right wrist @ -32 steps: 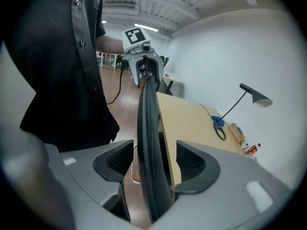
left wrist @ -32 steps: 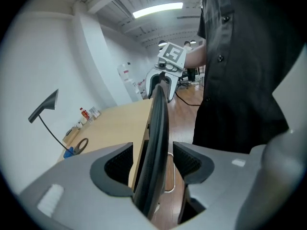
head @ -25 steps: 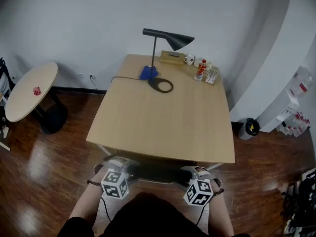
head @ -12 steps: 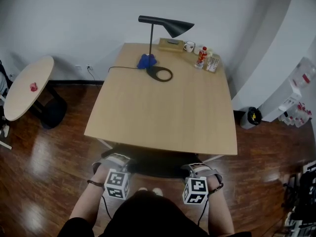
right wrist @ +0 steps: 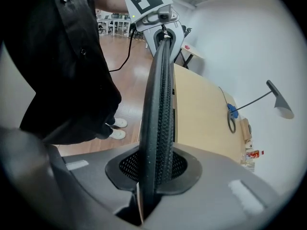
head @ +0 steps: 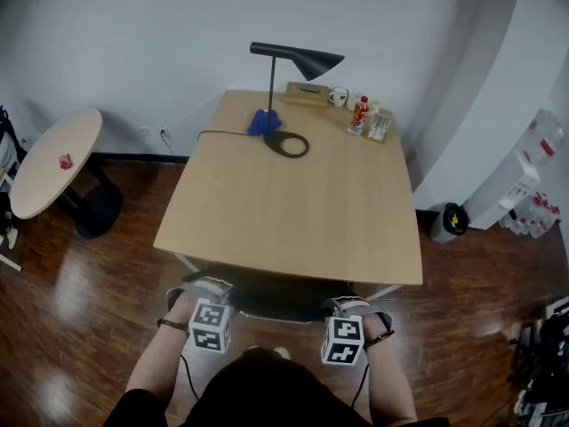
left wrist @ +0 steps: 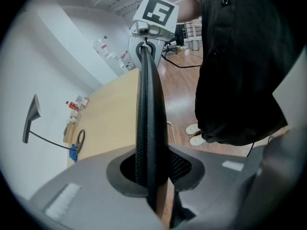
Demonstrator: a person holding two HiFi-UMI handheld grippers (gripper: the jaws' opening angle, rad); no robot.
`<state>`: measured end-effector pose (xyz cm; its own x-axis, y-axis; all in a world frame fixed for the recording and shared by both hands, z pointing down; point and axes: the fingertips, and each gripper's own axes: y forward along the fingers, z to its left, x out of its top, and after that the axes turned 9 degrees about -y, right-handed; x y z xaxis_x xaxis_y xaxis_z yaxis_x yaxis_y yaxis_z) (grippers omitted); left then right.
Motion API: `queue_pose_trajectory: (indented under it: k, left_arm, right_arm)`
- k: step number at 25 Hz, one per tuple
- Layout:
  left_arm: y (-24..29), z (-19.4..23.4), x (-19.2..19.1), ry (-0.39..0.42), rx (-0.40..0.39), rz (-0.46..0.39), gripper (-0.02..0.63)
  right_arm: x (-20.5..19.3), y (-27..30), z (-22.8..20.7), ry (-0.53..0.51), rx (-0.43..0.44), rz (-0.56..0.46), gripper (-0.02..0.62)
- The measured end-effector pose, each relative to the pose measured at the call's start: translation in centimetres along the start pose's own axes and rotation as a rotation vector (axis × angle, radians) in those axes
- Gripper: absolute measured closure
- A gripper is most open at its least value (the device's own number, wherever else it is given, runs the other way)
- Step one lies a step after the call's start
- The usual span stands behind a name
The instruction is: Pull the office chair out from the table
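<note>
A plain white wall (head: 133, 34) fills the upper part of the head view, with a black skirting board (head: 142, 158) along its foot at the left. The dark brown glossy wooden floor (head: 71, 327) covers the lower frame and bears pale patches of reflected light. At the left edge stands a round light-wood side table (head: 44, 172) on a black base (head: 96, 213). In the middle is a rectangular light-wood table (head: 293, 221), with a black cone-shaded desk lamp (head: 298, 58) near its far edge. A curved white wall (head: 480, 96) rises at the upper right, with a small black waste bin (head: 452, 227) at its foot.
</note>
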<state>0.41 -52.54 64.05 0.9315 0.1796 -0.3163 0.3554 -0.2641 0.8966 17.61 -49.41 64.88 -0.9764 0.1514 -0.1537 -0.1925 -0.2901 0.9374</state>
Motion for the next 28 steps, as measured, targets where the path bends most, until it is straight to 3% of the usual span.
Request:
queue_pose_trajectory:
  k: [9, 28]
  left_arm:
    - [-0.2, -0.4, 0.0, -0.004, 0.048, 0.028, 0.528]
    - [-2.6, -6.7, 0.0, -0.001, 0.012, 0.034, 0.526]
  right_arm:
    - [0.4, -0.4, 0.9, -0.003, 0.011, -0.007, 0.534]
    - [2.7, -2.4, 7.1, 0.051, 0.038, -0.007, 0.525]
